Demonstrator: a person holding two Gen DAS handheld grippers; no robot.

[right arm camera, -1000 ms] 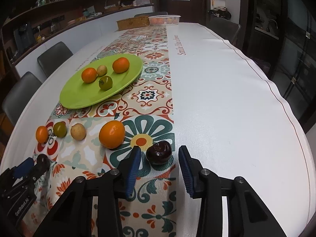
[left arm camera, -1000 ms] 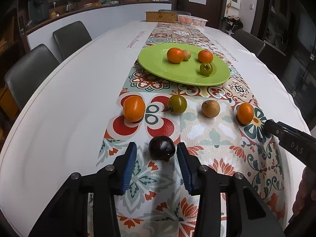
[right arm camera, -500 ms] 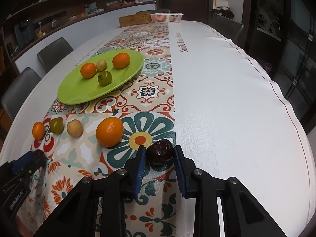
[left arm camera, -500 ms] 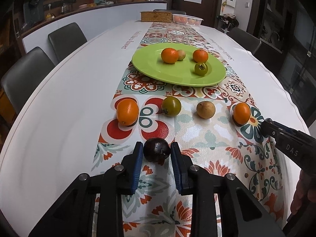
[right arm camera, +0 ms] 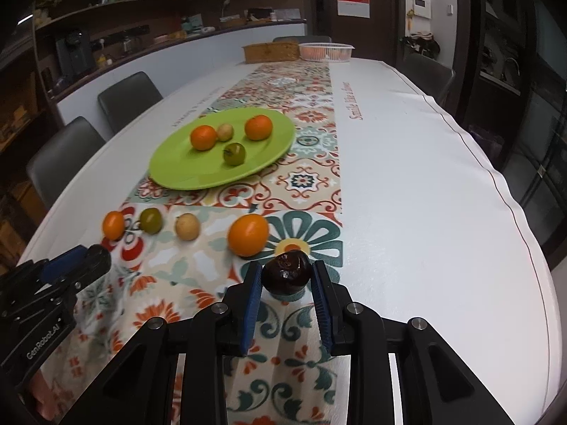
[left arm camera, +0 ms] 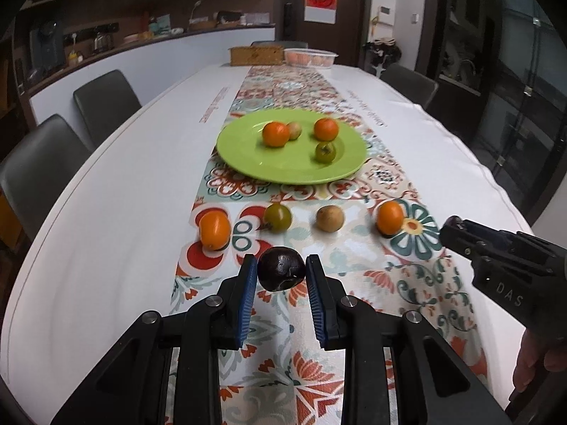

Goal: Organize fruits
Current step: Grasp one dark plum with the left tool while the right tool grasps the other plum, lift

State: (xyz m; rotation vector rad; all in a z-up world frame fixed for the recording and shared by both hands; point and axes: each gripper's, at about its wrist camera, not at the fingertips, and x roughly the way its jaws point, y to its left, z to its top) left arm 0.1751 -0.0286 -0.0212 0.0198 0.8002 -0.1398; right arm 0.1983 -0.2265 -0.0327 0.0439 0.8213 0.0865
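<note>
Both pairs of fingers have closed since a second ago: then each dark fruit sat loose between wide-spread pads, and now each is pinched. Left gripper grasps a dark plum, its blue pads pressed against both sides. Right gripper grasps another dark fruit the same way (its wrinkled stem end faces up). Whether either fruit has left the cloth I cannot tell, though the camera views have risen a little.

A row of four fruits lies on the patterned runner beyond the left gripper: an orange at the left, a green fruit, a tan fruit, and a second orange at the right, each apart from its neighbours. Further on, the green plate carries two oranges, a small pale fruit touching the left one, and a green fruit nearer the front rim.

In the left view the right gripper's black body enters from the right edge, near the second orange. The white worktop stretches off to a wicker box and a pink basket at its far end.
</note>
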